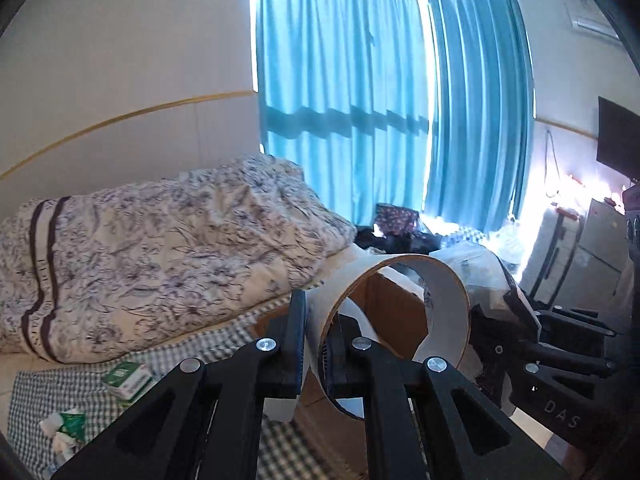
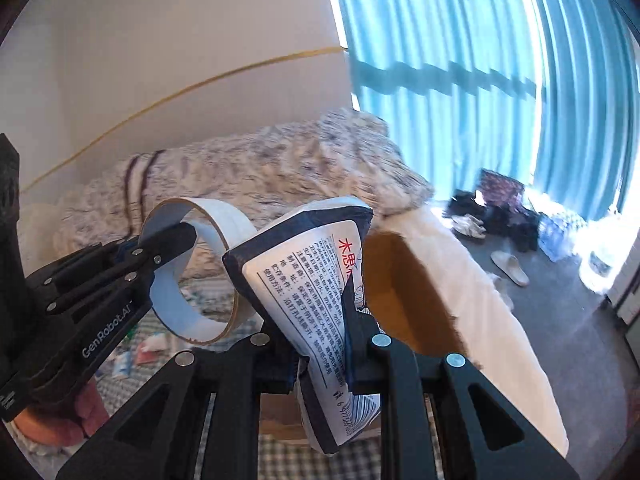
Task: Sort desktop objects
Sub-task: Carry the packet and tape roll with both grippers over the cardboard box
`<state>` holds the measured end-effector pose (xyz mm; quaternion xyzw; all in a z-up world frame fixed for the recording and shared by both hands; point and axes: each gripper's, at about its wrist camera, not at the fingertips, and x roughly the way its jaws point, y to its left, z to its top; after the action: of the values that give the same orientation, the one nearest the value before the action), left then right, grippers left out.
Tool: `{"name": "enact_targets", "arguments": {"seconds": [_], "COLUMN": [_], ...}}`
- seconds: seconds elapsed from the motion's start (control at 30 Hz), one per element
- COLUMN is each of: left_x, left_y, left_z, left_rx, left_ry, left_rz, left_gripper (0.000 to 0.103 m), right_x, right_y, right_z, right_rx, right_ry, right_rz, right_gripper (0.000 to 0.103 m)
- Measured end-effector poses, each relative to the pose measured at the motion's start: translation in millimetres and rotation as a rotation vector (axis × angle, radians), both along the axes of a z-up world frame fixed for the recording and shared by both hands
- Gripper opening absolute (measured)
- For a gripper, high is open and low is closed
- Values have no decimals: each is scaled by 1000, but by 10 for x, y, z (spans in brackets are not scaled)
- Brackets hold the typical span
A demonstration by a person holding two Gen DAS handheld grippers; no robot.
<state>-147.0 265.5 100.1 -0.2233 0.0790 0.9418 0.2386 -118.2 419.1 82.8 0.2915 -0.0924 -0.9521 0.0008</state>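
- Tape roll, white with a brown cardboard core, is held off the surface, its wall pinched between the jaws of the left gripper: one finger outside the ring, the other inside it.
- The same roll is seen from the right wrist view at left, with the left gripper clamped across its rim.
- Tissue pack, white with a dark blue border, printed text and a barcode, is squeezed between the jaws of the right gripper; the pack is creased and tilted, its top leaning right.
- Roll and pack are held close side by side in the air, apparently not touching.
- Right gripper is seen in the left wrist view at lower right, with crumpled pale plastic at its tip; the grasp itself is not clear from that view.
- Cardboard box, brown and open, is seen just behind and below both held items.
- Checked green-and-white cloth is spread below the grippers; a green-and-white small box and crumpled green-white wrappers are lying on it.
- Floral quilt is piled on the bed behind.
- Teal curtains are drawn over a bright window.
- A slipper and dark clothes are seen on the floor at right.
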Motion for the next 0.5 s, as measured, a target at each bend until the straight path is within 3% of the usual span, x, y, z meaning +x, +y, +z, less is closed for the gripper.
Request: {"name": "enact_targets", "arguments": {"seconds": [0.23, 0.4, 0.43, 0.5], "left_x": [-299, -414, -415, -392], "left_y": [461, 617, 636, 674], "left_z": [-665, -1138, -1196, -1268], "left_rx": [-70, -136, -150, -189], "left_ry": [-120, -197, -199, -179], "left_rz": [-15, -11, -12, -10], "left_gripper": [7, 7, 9, 23], "right_x": [-303, -367, -368, -345], "right_y": [403, 500, 506, 501], "right_z": [-586, -813, -832, -844], "right_rx": [-40, -67, -67, -74], "right_ry": [-124, -143, -139, -127], "right_rz": [-24, -43, -44, -58], "right_gripper": [16, 19, 23, 52]}}
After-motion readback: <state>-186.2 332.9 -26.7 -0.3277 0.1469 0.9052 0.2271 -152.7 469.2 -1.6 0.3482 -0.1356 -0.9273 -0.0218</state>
